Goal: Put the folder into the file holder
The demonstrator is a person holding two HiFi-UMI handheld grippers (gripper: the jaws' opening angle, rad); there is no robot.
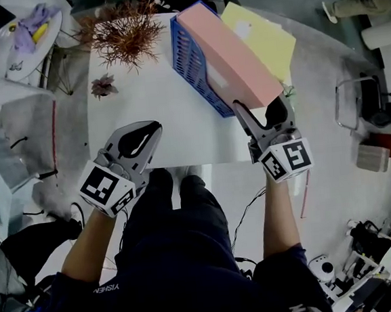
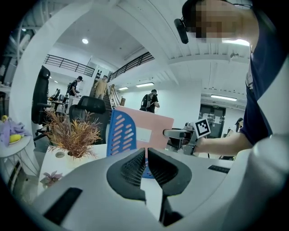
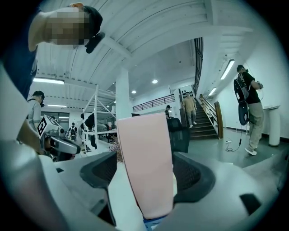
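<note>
The pink folder (image 1: pixel 231 54) stood on edge inside the blue file holder (image 1: pixel 191 67) on the white table (image 1: pixel 157 108), its near corner jutting past the holder's end. The right gripper (image 1: pixel 263 108) straddled that corner with its jaws spread wide. In the right gripper view the folder (image 3: pixel 146 162) ran up between the pads with a gap on at least one side, so nothing was clamped. The step looked like letting go. It would go best with the jaws kept wide and drawn straight back along the folder's edge, so neither pad dragged it out or tipped the holder. The left gripper (image 1: pixel 149 130) hung over the table's near edge, jaws closed together and empty. The holder held the pink folder; a yellow folder (image 1: pixel 263 34) showed just beyond it, in or behind the holder I could not tell
</note>
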